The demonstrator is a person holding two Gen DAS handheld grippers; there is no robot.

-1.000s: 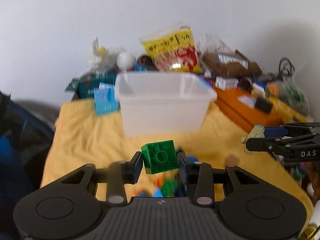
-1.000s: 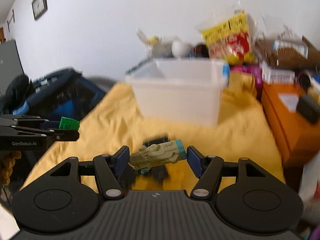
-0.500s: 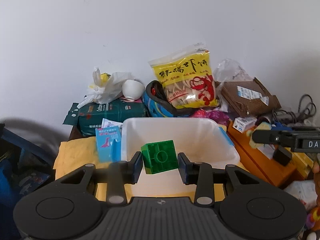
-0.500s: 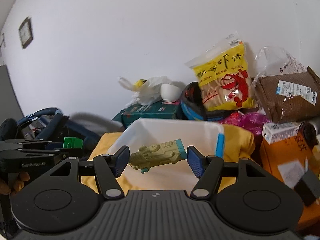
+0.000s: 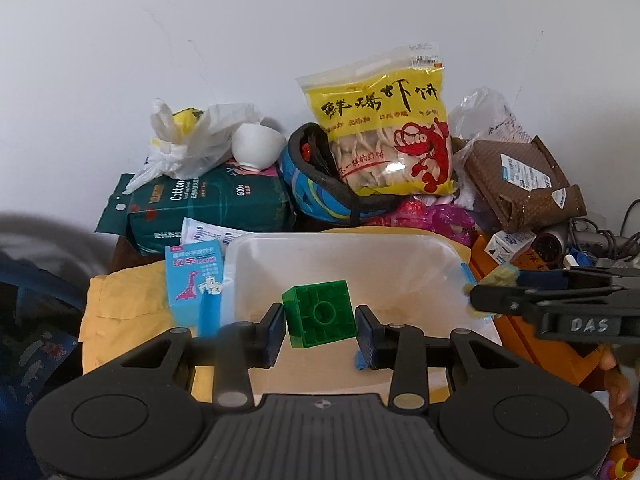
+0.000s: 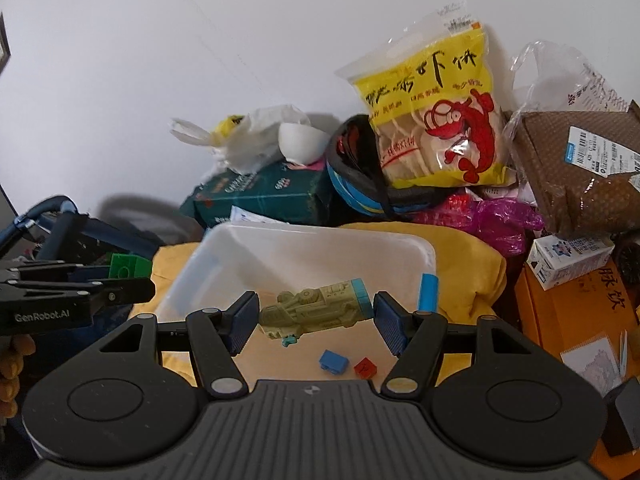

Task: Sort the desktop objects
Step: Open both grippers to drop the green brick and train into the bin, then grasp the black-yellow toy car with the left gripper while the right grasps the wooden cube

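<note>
My left gripper is shut on a green building block and holds it over the near side of a clear plastic bin. My right gripper is shut on an olive toy train with a teal end, held above the same bin. A small blue block and a small red block lie on the bin floor. The left gripper with its green block shows at the left of the right wrist view. The right gripper shows at the right of the left wrist view.
The bin sits on a yellow cloth. Behind it are a yellow snack bag, a green tissue pack, a white bowl, a helmet and a brown parcel. An orange box stands right; a blue card box left.
Both grippers have risen and moved forward from low over the cloth to above the bin, each still holding its object. The bin's inside now shows below them.
</note>
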